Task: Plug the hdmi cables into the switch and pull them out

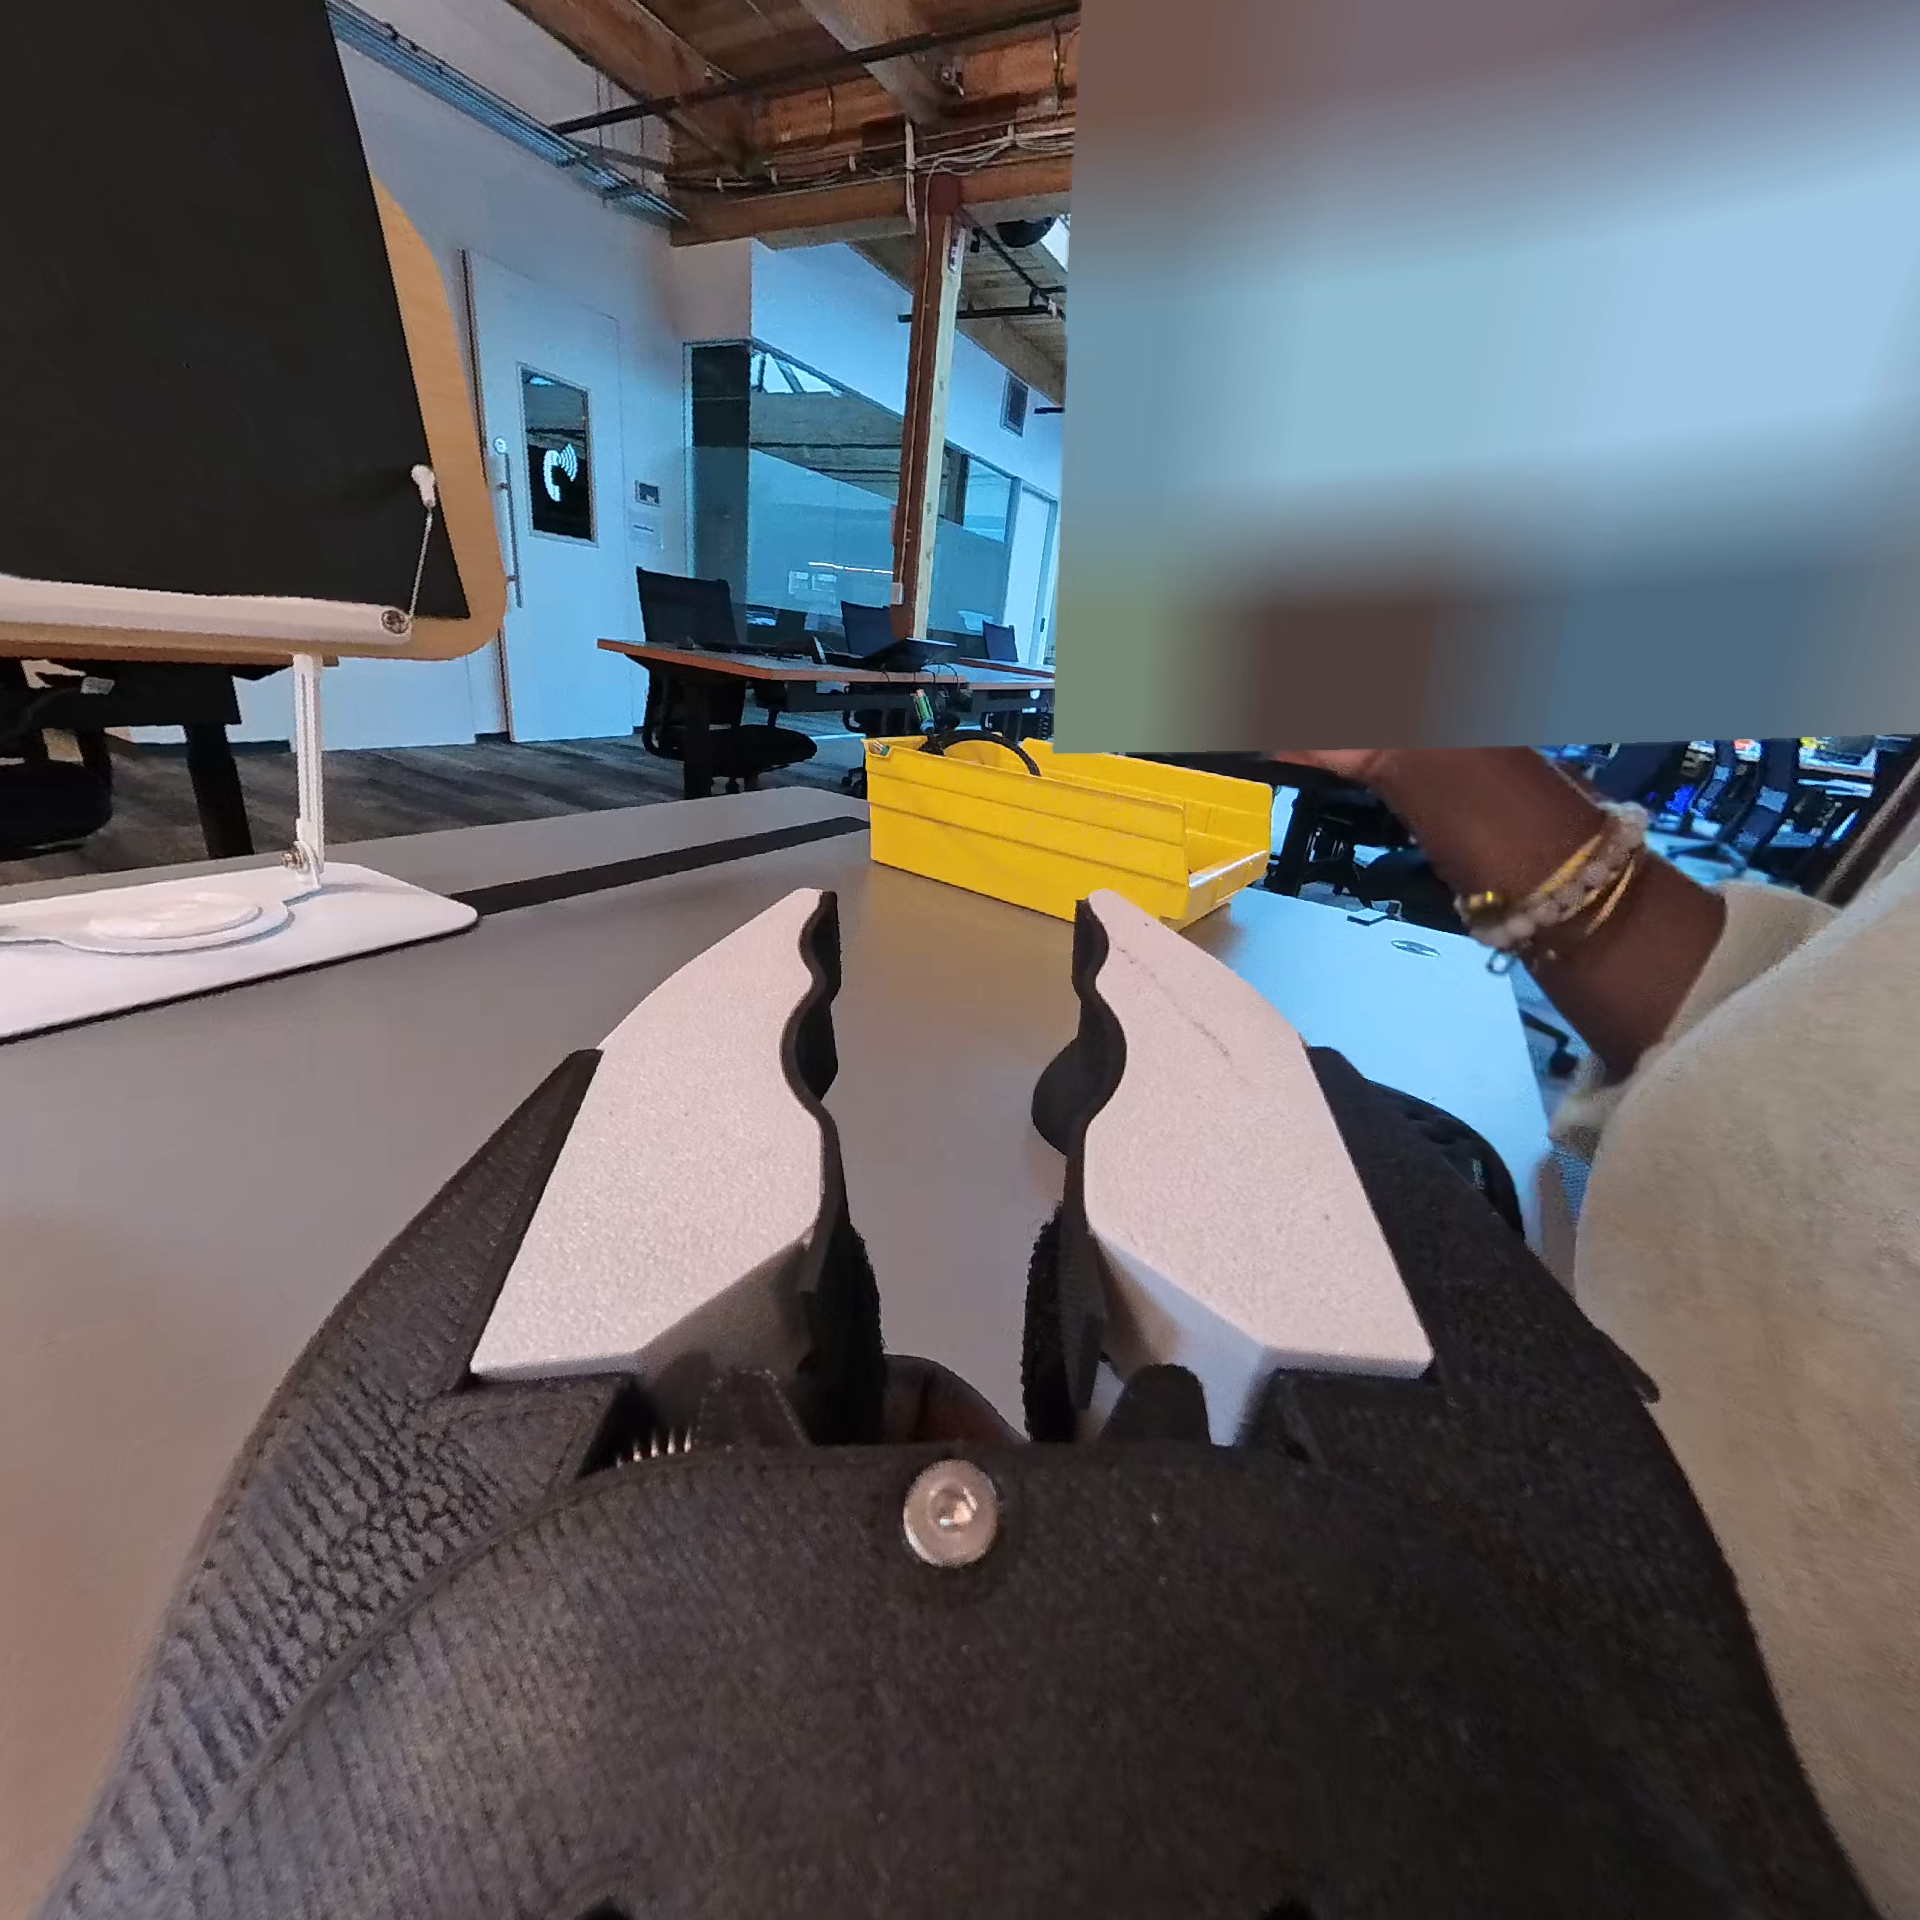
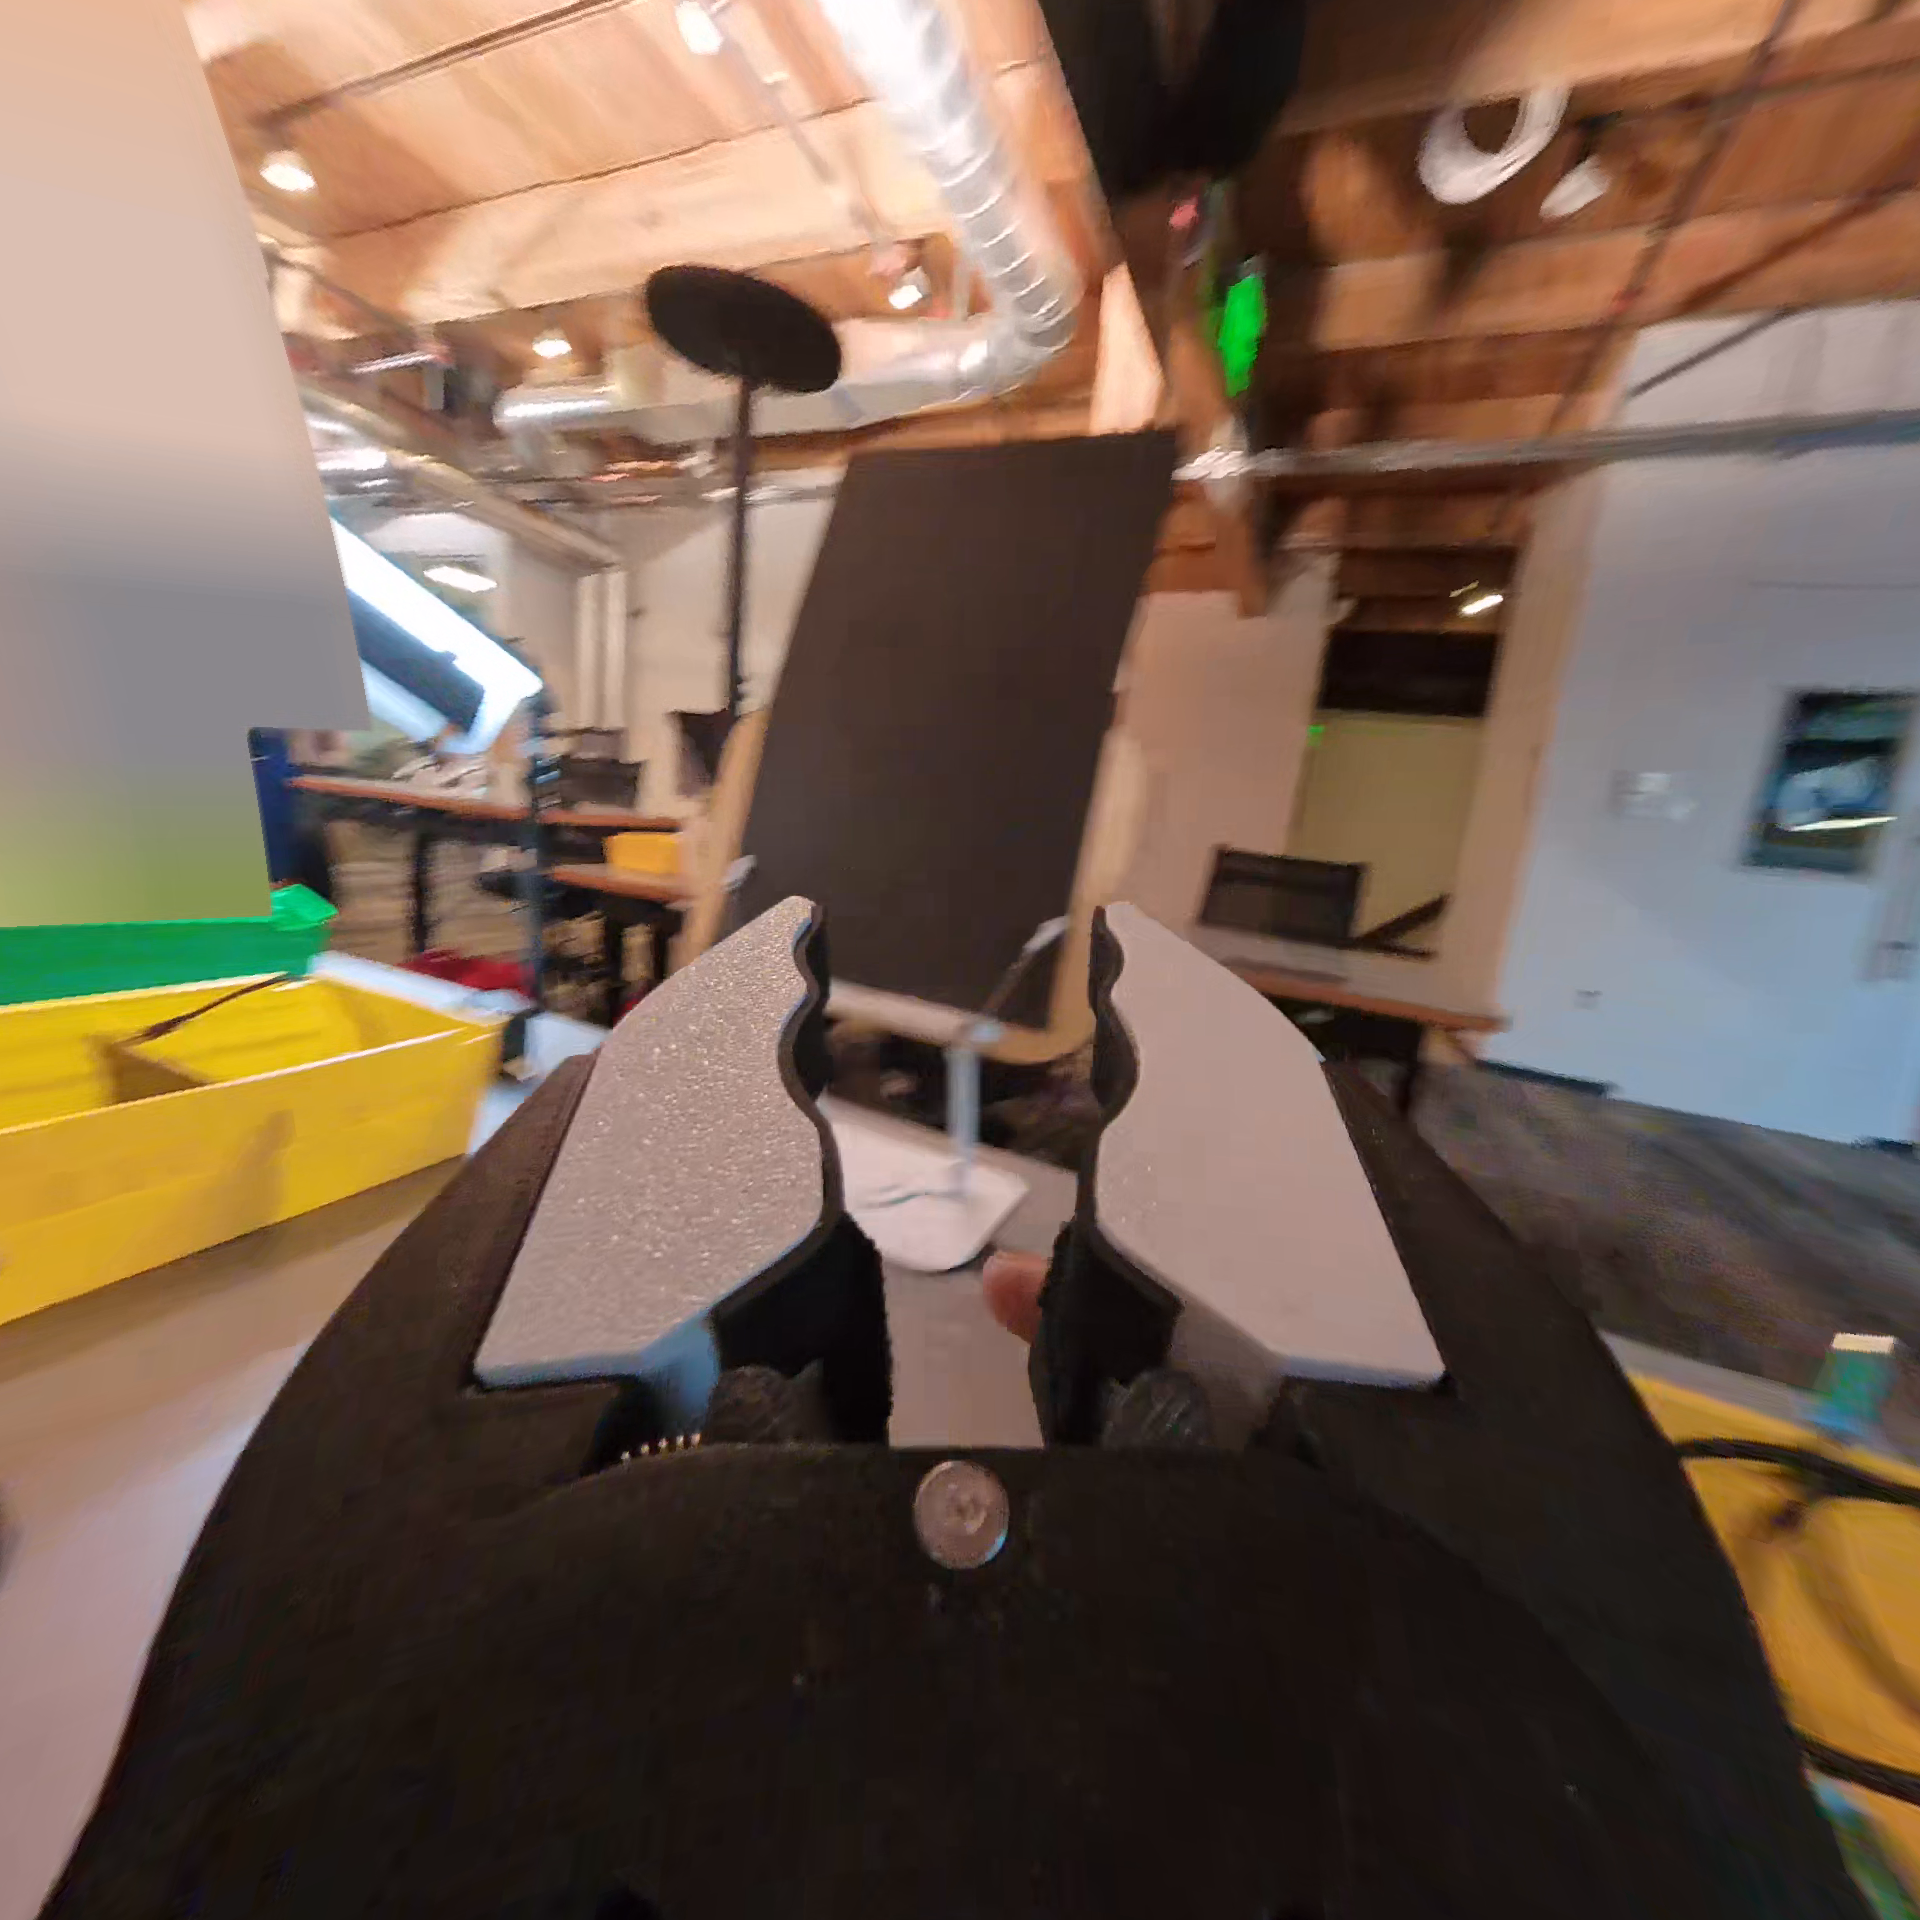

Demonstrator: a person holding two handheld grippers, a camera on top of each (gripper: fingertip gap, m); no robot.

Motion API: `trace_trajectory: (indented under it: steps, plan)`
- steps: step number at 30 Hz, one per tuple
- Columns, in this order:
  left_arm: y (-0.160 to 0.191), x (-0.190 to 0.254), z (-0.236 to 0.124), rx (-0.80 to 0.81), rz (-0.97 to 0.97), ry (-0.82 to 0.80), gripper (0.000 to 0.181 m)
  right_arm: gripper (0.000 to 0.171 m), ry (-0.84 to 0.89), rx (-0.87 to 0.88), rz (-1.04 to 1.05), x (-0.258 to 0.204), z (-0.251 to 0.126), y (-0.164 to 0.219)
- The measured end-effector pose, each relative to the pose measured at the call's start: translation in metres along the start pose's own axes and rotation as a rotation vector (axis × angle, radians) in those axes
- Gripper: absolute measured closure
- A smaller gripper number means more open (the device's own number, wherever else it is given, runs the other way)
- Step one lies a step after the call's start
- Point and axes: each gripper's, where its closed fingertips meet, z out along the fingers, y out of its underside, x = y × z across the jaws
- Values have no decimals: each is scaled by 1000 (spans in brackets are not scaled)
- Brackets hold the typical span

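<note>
no words can be made out; a door panel [image 1: 559, 470] bears a white phone symbol.

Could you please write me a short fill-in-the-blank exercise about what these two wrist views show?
1. The left gripper is ____ and holds nothing.
2. The bin ahead of it on the table is ____ in colour.
3. The right gripper grips ____.
4. The wrist at the right wears ____.

Answers: open; yellow; nothing; bracelets
</note>
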Motion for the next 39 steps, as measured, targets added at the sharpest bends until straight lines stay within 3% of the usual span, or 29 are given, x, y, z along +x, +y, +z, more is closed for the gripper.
trace_trajectory:
  steps: [6,11,16,22,25,28,32,36,39]
  plan:
    - [-10,6,-4,13,-3,21,138,119,-286,-249,155,-108,18,113]
    - [-48,0,-28,-29,67,35,138,117,-380,-401,114,-139,14,174]
    - [-95,-93,-69,-214,251,-202,135,116,-437,-455,167,-147,13,182]
    - [-113,-261,-93,-556,292,-426,124,121,-439,-428,182,-146,11,179]
    - [-99,-327,-92,-783,307,-481,124,124,-450,-413,173,-148,10,177]
    - [-60,-371,-97,-1103,273,-459,124,124,-457,-408,175,-148,10,176]
    - [-13,-397,-106,-1441,171,-449,125,125,-456,-396,188,-147,9,174]
    - [15,-417,-136,-1796,248,-509,132,127,-451,-380,202,-145,9,172]
    - [27,-424,-150,-1922,282,-519,147,128,-451,-374,211,-144,9,171]
